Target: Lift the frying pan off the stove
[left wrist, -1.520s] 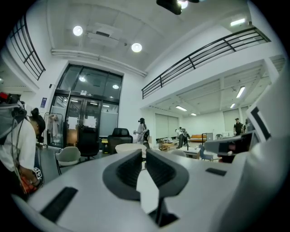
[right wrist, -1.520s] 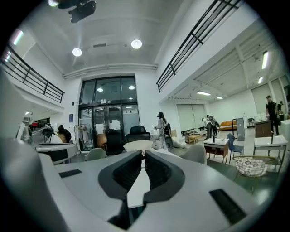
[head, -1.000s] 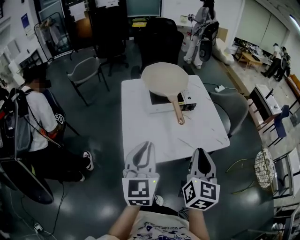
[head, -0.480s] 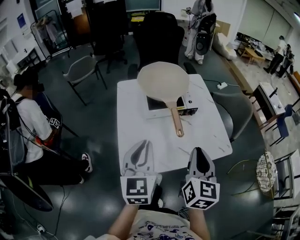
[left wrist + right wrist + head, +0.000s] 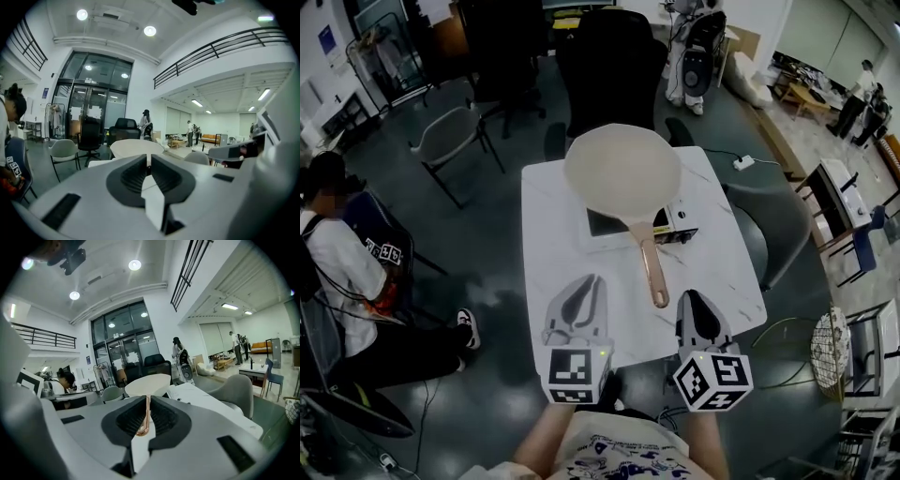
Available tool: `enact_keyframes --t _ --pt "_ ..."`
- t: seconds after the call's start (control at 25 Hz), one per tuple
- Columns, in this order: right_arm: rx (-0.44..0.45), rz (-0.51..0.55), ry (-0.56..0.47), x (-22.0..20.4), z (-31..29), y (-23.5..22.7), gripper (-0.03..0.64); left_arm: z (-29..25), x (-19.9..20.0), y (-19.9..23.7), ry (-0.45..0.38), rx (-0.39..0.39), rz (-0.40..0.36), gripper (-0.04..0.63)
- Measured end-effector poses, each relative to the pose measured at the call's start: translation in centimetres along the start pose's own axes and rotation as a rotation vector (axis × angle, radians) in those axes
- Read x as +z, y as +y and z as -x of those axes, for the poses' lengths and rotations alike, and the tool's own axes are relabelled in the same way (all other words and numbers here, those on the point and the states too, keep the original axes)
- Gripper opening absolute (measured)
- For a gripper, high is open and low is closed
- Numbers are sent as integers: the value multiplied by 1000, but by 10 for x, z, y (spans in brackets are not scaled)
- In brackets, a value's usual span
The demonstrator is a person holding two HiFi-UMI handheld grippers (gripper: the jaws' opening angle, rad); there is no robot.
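A cream frying pan with a copper handle rests on a white portable stove on the white table. The handle points toward me. My left gripper is shut and empty over the table's near edge, left of the handle end. My right gripper is also shut and empty, just right of the handle end and apart from it. In the left gripper view the gripper faces the pan. In the right gripper view the gripper lines up with the handle and pan.
A black office chair stands beyond the table and a grey chair at its right. A power strip lies on the far right corner. A person sits at the left, with another grey chair behind.
Both grippers have moved forward toward the table and now reach over its near edge, on either side of the handle end. Both stayed shut. The pan has not moved.
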State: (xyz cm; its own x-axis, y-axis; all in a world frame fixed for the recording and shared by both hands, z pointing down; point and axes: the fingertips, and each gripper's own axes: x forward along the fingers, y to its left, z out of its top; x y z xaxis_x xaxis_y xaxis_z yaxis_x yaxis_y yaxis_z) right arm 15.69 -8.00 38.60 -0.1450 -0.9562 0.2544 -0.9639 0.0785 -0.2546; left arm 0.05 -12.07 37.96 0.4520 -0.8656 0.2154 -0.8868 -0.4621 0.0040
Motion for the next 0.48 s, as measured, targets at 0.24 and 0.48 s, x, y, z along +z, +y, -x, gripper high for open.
enact_keyframes --t 0.24,0.48 --pt "52 -130 90 -16 -25 -9 20 -29 -13 4 56 -58 20 38" --pt "94 -316 108 -18 -41 -15 20 -48 -20 6 96 -105 29 38"
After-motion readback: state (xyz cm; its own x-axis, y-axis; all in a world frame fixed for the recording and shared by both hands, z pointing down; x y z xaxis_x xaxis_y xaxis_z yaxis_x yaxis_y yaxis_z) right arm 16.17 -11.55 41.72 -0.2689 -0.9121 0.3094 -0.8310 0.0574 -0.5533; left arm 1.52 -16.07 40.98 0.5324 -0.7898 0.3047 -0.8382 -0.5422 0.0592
